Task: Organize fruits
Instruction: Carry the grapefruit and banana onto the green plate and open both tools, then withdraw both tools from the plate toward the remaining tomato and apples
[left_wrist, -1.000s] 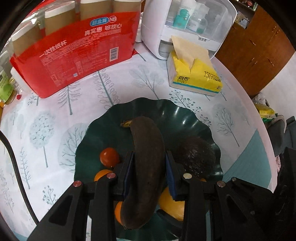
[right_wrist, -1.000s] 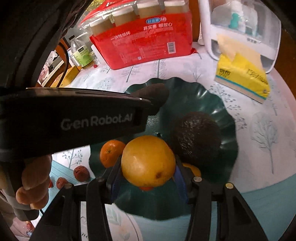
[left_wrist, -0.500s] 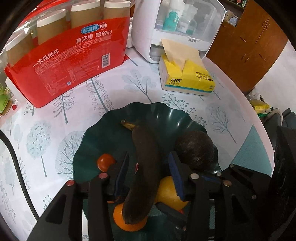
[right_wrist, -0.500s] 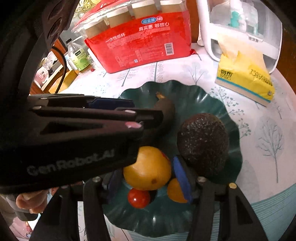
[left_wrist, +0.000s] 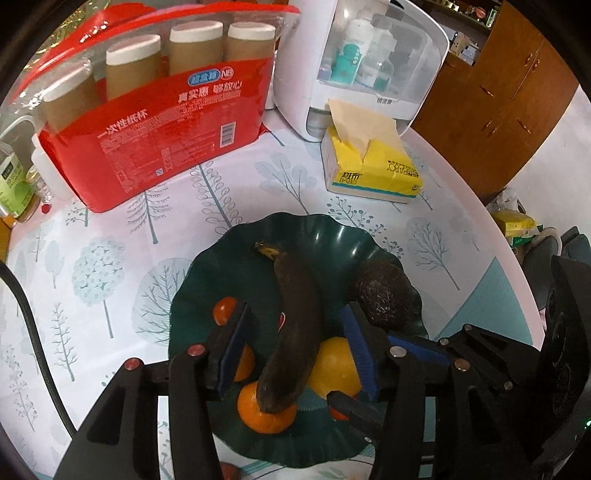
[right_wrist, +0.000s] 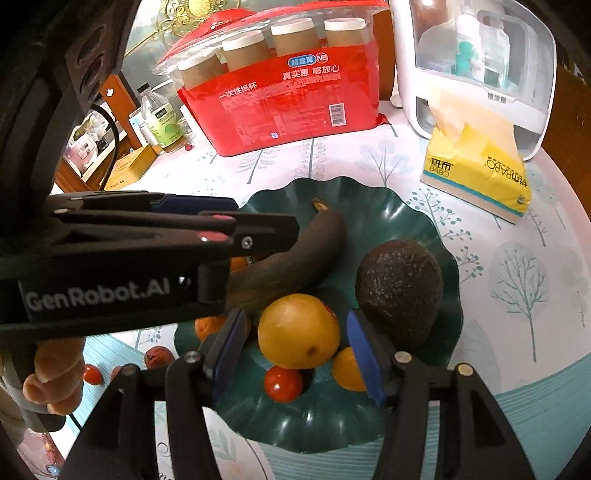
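My dark green plate (left_wrist: 221, 258) has a glossy, scalloped rim like a ruffled leaf, and it sits on a white tablecloth (left_wrist: 110, 258) printed with pale blue trees. On it lies 1 banana (left_wrist: 295, 317), long, curved and almost wholly brown-black, its stem end still a little yellow; its lower end rests across a smooth orange tangerine (left_wrist: 264, 415). Beside it sits a large yellow-orange round fruit (right_wrist: 298, 335) with a small sticker, and to the right a dark, pebbly-skinned avocado (right_wrist: 400, 288). A shiny red cherry tomato (right_wrist: 282, 384) and a smaller yellow-orange fruit (right_wrist: 349, 369) lie at the near edge of the plate.

My left gripper (left_wrist: 295, 350) hangs over the plate with its blue-padded jaws spread wide on either side of the banana, touching nothing I can see. My right gripper (right_wrist: 293, 356) is likewise parted, its pads flanking the round yellow fruit with a gap on each side, gripping nothing. In the right wrist view my left hand (right_wrist: 55, 380) curls around its tool's handle at the left.

Behind the plate stand a red pack of paper cups (left_wrist: 159, 122), a yellow tissue box (left_wrist: 373, 166) and a white appliance with a clear hood (left_wrist: 362, 70).
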